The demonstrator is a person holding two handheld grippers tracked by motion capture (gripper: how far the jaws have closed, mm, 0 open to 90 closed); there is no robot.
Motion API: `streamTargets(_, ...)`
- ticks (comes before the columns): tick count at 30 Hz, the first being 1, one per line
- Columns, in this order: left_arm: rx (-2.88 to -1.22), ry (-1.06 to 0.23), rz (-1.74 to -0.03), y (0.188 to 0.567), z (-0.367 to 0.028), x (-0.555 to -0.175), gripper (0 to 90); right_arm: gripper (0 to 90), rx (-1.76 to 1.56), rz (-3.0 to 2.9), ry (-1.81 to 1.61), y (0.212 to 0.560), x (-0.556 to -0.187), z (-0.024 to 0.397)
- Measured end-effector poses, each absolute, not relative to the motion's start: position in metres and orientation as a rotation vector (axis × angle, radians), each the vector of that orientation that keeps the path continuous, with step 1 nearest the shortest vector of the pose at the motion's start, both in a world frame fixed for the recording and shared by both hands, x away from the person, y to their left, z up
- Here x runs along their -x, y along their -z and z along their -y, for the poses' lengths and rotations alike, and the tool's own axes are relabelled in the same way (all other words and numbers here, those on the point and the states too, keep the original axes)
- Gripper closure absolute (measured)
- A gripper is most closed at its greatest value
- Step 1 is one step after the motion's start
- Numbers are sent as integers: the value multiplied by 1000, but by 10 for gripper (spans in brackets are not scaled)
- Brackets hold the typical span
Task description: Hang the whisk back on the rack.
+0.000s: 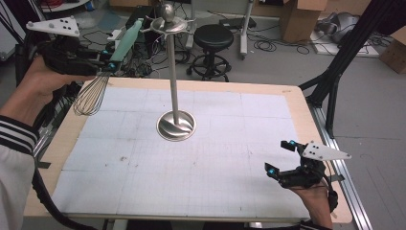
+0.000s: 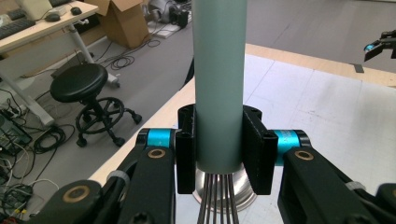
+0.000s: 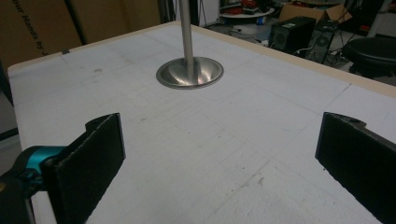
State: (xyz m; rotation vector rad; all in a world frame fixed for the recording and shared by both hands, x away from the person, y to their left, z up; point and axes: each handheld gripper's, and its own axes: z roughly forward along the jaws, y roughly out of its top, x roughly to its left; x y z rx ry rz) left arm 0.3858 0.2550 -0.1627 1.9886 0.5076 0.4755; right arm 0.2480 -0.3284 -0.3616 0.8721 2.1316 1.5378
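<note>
Whisk (image 1: 110,67) tilted, wires down-left

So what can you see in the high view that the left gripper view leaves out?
High view alone: the whisk's wire head, the hook ring atop the stand, and the person's sleeve. Left gripper view alone: the jaws pressed on both sides of the whisk's green handle, close up. Both: the whisk, the stand's round base, the table, the black stool.

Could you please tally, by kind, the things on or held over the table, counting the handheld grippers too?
Whisks: 1, the whisk, held in the left gripper
Metal stands: 1, the stand
Grippers: 2, left gripper and right gripper
Total: 4
</note>
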Motion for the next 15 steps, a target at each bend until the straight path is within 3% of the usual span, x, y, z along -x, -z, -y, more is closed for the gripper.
streamTargets(15, -2028, -471, -519, 170, -242, -395, 693, 5, -877, -2127, -1548, 362, -248, 331)
